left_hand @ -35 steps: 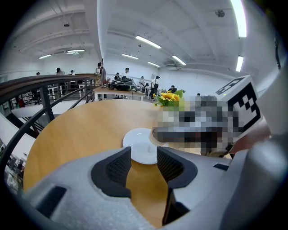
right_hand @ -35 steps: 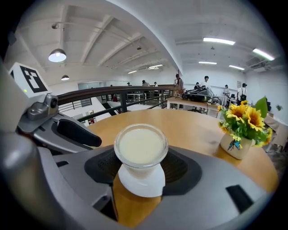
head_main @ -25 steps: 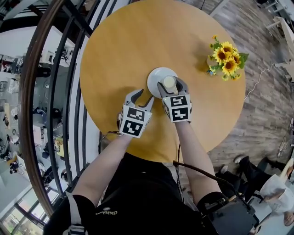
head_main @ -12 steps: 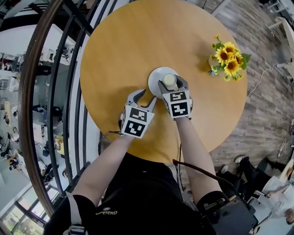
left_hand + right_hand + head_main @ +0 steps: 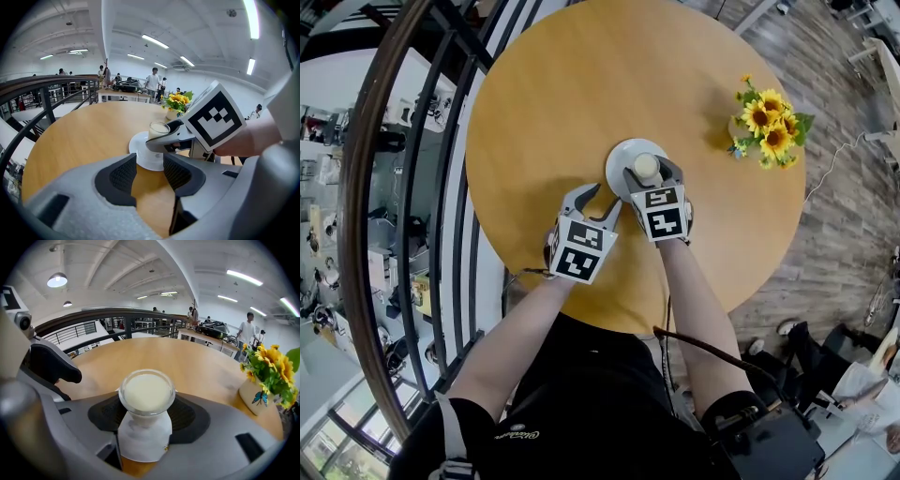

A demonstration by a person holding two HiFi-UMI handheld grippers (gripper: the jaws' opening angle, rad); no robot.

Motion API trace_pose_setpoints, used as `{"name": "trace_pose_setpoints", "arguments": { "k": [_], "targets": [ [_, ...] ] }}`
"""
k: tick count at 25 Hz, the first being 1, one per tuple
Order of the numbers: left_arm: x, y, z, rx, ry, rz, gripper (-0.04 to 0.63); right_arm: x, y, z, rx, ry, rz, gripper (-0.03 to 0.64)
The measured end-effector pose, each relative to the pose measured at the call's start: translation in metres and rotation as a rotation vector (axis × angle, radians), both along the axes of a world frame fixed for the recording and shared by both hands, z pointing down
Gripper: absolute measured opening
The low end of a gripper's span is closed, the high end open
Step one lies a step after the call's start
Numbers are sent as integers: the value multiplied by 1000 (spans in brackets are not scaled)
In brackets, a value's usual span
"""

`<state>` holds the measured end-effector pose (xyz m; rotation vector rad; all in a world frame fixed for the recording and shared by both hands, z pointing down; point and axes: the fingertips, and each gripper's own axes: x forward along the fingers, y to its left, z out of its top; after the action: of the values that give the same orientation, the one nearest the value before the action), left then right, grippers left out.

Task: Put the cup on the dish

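Clear glass cup (image 5: pixel 647 167) of milky white liquid stands between the jaws of the right hand-held gripper (image 5: pixel 650 172) in the head view. It is over the round white dish (image 5: pixel 620 157) at the middle of the round wooden worktop (image 5: pixel 562 84). The left hand-held gripper (image 5: pixel 598 199) hovers just beside the dish (a pot of yellow sunflowers (image 5: pixel 767 120) stands well apart).

In the left gripper view, the jaws gape wide with nothing between them.

In the right gripper view, both pads clasp the upright cup. Whether its base touches the dish cannot be told.
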<state>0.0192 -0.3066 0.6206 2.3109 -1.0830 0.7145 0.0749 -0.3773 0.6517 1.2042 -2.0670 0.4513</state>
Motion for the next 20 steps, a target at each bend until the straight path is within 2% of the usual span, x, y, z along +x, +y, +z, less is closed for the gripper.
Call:
{"name": "trace_pose_setpoints", "arguments": {
  "k": [9,20],
  "targets": [
    [-1,1,1,-3,4,-3,179,0,-4,-1,24,7,4,259],
    [-2,2,1,1,5,-1,179,-1,-5,-4,109,-64,37,259]
  ]
}}
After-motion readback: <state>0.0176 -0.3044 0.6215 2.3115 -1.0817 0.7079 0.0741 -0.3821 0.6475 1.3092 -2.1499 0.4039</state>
